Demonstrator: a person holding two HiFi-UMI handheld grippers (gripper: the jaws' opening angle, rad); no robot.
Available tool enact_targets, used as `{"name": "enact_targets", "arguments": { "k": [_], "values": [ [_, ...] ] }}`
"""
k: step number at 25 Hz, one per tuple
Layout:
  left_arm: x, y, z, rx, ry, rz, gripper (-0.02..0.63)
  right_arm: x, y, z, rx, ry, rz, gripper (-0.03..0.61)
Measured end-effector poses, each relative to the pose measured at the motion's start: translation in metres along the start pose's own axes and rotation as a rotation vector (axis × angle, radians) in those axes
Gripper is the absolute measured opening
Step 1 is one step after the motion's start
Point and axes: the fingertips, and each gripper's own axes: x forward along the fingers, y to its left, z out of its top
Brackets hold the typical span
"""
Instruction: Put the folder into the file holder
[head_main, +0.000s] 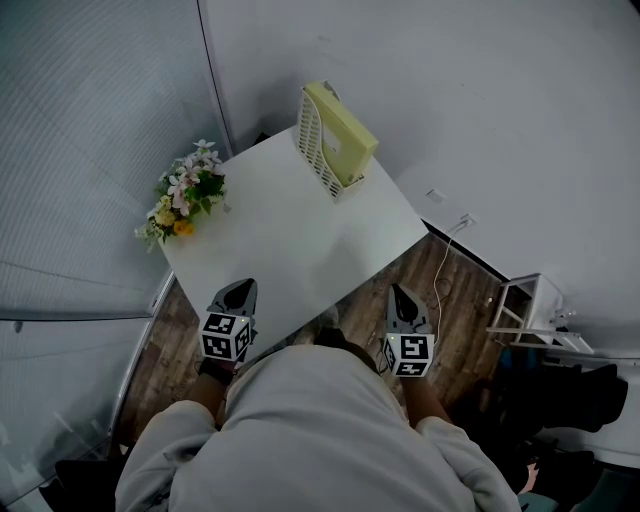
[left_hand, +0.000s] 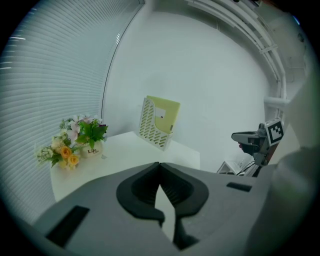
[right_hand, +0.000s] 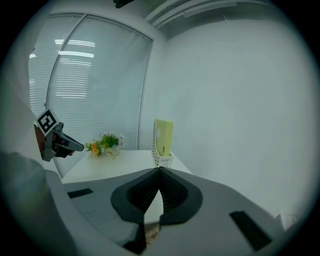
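The table (head_main: 290, 240) lies bare between flowers (head_main: 185, 200) (left edge) and file holder (head_main: 318, 150).

Folder (head_main: 342, 132) standing in file holder (head_main: 312, 146) at table's (head_main: 290, 235) far end, flowers (head_main: 185, 195) on its left edge, apparently potted

Dim, cool, even light; fisheye edges vignetted.
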Motion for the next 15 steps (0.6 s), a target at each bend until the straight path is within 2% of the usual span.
{"name": "enact_targets", "arguments": {
  "k": [15],
  "values": [
    [0.0021, -0.0021, -0.0012, 0.003, 0.006, 0.004, 0.008, 0.0018, -0.0001, -0.0027, -0.010, 0.010, 0.022, 0.012]
  ]
}}
